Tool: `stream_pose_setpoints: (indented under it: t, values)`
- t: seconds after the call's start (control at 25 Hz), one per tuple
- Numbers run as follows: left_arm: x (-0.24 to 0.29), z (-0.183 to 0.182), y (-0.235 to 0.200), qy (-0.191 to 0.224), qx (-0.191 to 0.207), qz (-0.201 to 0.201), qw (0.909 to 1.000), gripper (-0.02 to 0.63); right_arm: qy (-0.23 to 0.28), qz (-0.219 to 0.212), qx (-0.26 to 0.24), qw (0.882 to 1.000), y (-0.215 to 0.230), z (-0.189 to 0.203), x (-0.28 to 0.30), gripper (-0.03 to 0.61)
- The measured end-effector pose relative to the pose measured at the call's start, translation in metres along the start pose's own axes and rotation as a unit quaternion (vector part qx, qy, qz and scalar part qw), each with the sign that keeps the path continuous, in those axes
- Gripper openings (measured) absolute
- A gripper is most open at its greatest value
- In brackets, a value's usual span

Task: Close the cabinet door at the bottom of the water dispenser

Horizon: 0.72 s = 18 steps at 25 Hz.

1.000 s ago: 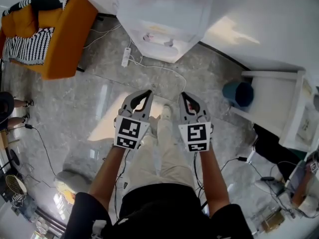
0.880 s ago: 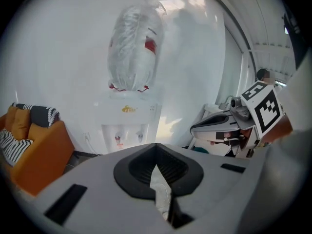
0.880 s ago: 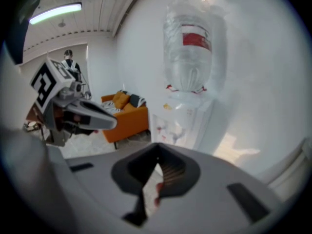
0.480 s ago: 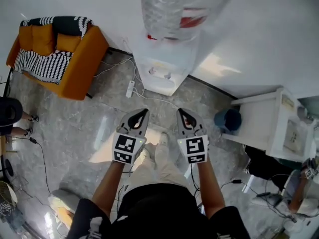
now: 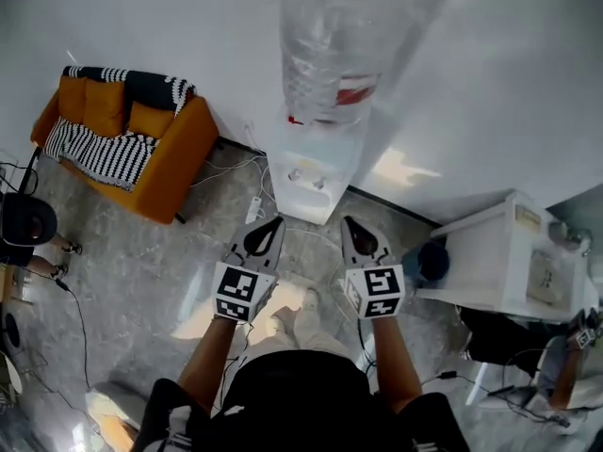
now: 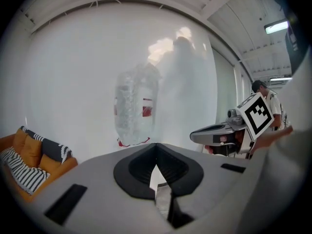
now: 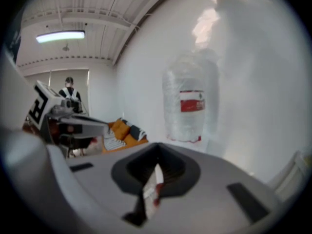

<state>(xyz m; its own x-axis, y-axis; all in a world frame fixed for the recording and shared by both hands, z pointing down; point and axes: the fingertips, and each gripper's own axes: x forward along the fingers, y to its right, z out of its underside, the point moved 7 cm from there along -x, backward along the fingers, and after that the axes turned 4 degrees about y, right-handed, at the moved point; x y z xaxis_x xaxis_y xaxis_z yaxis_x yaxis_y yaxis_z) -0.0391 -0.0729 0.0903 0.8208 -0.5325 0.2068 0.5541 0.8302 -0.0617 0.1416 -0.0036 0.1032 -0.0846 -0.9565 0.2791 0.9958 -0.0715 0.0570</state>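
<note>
The white water dispenser (image 5: 314, 172) stands against the wall with a clear bottle (image 5: 339, 45) on top. Its bottom cabinet door does not show in any view. My left gripper (image 5: 274, 222) and right gripper (image 5: 350, 222) are held side by side in front of the dispenser, well short of it, and point toward it. Both are shut with nothing between the jaws. In the left gripper view the bottle (image 6: 134, 106) rises above the shut left gripper (image 6: 156, 150), and the right gripper (image 6: 214, 133) shows at the right. In the right gripper view the bottle (image 7: 187, 104) stands beyond the shut right gripper (image 7: 157, 152).
An orange sofa (image 5: 141, 153) with a striped throw stands left of the dispenser. A white power strip (image 5: 254, 210) and cable lie on the floor by its base. A white table (image 5: 499, 252) and a blue bin (image 5: 431, 260) are at the right. A person (image 5: 28, 224) stands at the far left.
Both grippers have risen together with the head view, staying shut. The dispenser's bottle has come fully into view and the floor looks farther away.
</note>
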Motion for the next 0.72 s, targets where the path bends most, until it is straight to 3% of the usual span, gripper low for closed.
stream_pose_setpoints:
  t: [0.12, 0.72]
  values:
    - [-0.012, -0.022, 0.001, 0.021, 0.000, -0.004, 0.9998, 0.011, 0.023, 0.000, 0.010, 1.000, -0.001, -0.019, -0.013, 0.034]
    - [-0.055, -0.097, -0.005, 0.101, 0.045, -0.026, 0.9936, 0.011, 0.108, -0.007, -0.034, 0.993, -0.024, -0.089, -0.044, 0.034]
